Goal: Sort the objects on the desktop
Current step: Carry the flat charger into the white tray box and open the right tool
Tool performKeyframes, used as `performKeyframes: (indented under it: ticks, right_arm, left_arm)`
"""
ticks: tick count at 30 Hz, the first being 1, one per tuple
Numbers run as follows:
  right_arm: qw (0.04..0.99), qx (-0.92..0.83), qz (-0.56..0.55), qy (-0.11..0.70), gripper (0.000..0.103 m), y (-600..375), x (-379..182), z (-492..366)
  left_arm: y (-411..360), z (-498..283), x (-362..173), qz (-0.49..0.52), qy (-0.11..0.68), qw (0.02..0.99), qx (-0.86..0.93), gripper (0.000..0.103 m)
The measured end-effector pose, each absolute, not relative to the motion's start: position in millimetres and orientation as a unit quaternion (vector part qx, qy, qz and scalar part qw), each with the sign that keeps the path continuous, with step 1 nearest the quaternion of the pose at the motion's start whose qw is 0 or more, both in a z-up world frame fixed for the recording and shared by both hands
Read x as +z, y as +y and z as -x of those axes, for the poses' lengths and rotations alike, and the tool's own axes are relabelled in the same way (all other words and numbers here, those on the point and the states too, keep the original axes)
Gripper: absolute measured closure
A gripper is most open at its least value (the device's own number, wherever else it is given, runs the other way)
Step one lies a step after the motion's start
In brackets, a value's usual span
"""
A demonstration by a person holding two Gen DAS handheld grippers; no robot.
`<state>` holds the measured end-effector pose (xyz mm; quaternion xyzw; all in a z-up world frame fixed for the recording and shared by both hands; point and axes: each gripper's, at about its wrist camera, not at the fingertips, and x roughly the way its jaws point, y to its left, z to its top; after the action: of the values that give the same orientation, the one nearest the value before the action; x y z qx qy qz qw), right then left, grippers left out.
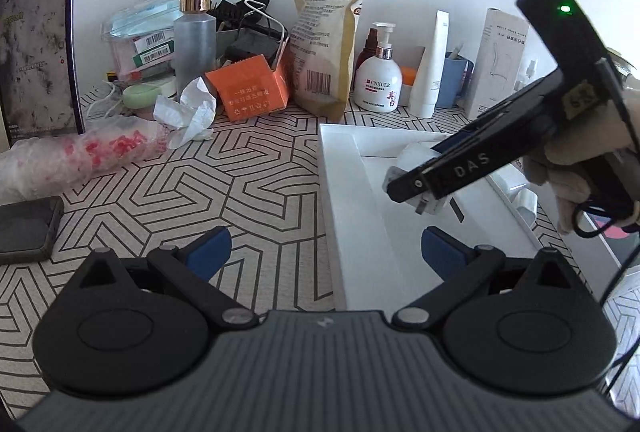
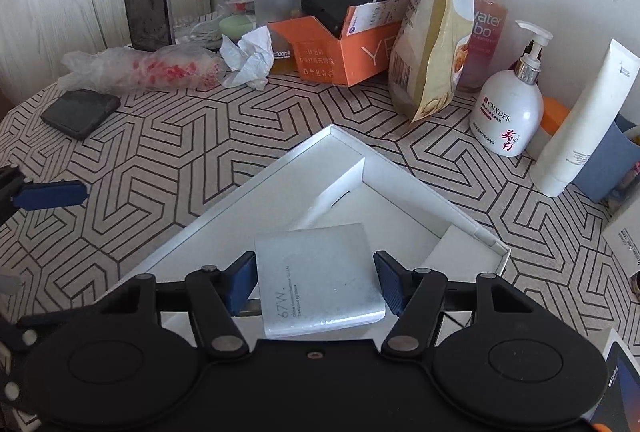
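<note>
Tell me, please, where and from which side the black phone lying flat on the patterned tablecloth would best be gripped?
The black phone lies flat, apart from the plastic bag behind it. I would come from above with the free, open left gripper and close across its two long edges near the middle: they are straight, parallel and the narrower span.

Right gripper (image 1: 416, 192) with charger (image 1: 414, 162) over white box (image 1: 344, 192)

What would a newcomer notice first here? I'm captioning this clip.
Probably the right gripper holding a white 67W charger over the open white box in the foreground. Next, the orange carton amid the clutter along the back wall.
</note>
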<state>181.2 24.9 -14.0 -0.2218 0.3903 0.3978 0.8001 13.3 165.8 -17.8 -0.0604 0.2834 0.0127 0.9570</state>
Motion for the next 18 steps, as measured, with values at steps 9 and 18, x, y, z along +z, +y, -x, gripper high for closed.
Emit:
performKeyframes:
  ticks: [9, 18]
  right_arm:
    - [0.795, 0.378, 0.219, 0.42, 0.034, 35.8, -29.1, -216.8]
    - [0.816, 0.366, 0.185, 0.406, 0.035, 19.5, -13.7, -205.2]
  left_arm:
    - [157.8, -14.0, -20.3, 0.055, 0.286, 0.956, -0.004, 0.0]
    - [153.1, -14.8, -20.5, 0.049, 0.293, 0.955, 0.001, 0.0]
